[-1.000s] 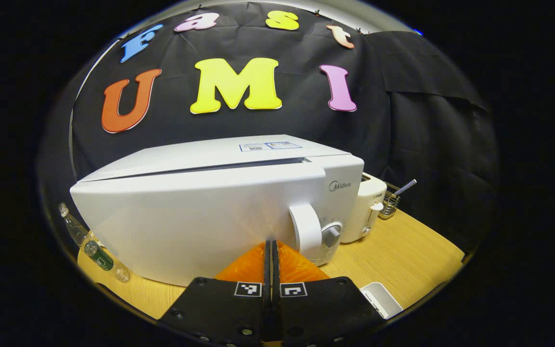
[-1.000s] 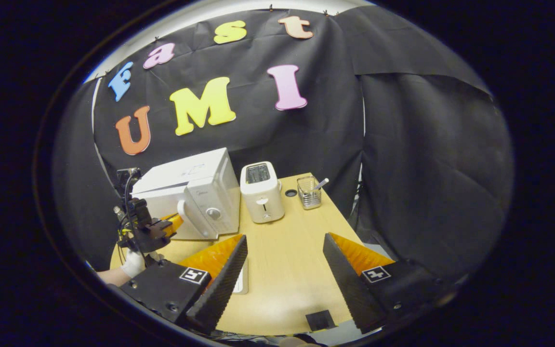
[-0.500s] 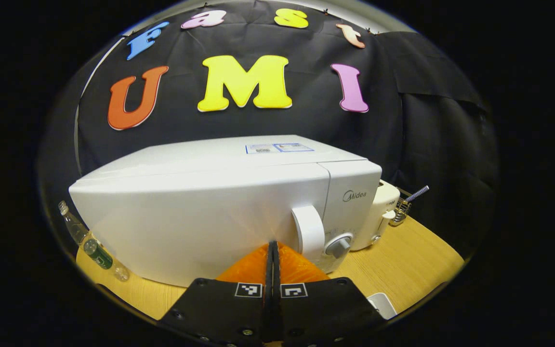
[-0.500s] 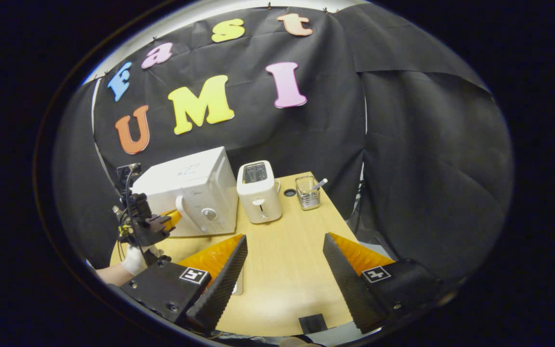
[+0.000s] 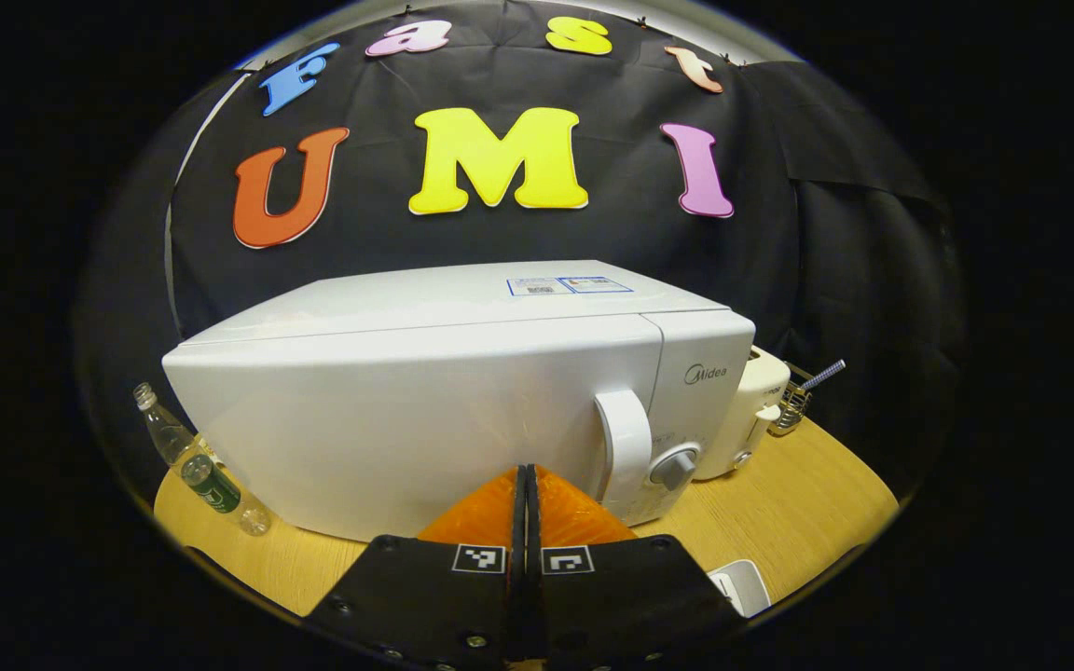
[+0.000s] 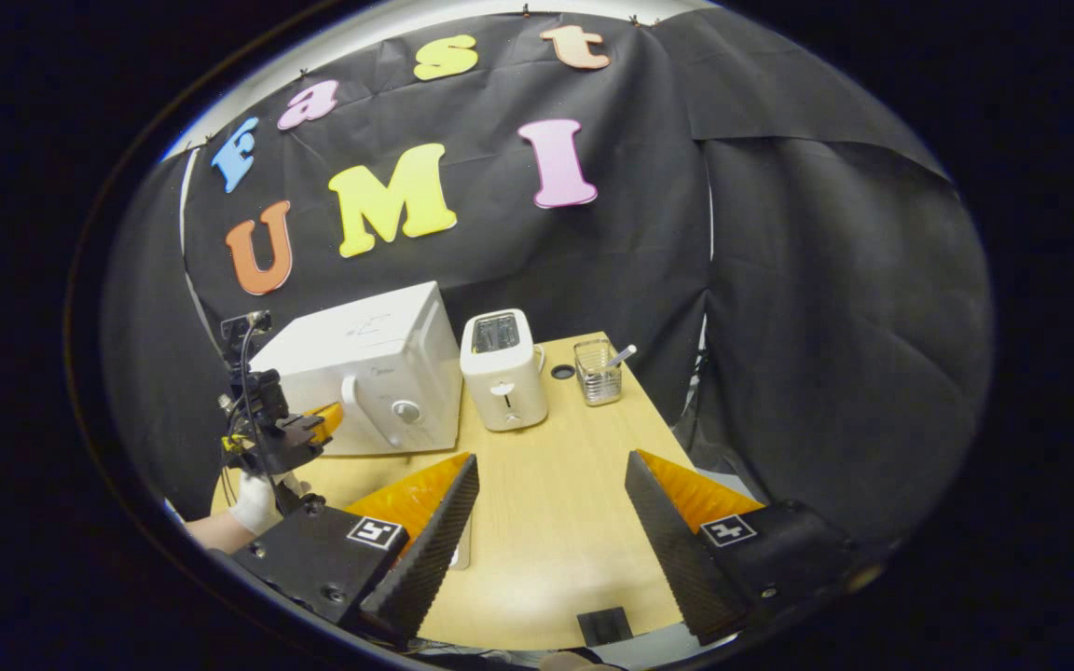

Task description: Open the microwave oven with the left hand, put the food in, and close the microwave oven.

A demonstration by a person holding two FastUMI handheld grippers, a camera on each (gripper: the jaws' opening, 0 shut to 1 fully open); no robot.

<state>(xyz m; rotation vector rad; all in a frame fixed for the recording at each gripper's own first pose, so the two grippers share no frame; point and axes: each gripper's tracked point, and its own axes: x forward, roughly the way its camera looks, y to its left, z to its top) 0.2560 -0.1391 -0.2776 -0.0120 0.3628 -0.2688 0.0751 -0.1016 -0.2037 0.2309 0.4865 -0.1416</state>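
Left gripper view: left gripper (image 5: 525, 480), fingers pressed together on nothing, faces one microwave (image 5: 425, 401), door closed, at the desk's (image 6: 546, 522) left back corner. Right gripper view: right gripper (image 6: 551, 485) spread wide, empty. One toaster (image 6: 502, 369); one wire basket (image 6: 598, 373) holding a straw, near the back edge.

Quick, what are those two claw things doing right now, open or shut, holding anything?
Left gripper: shut, empty, its tips against the closed door of the microwave.
Right gripper: open, empty, above the table.
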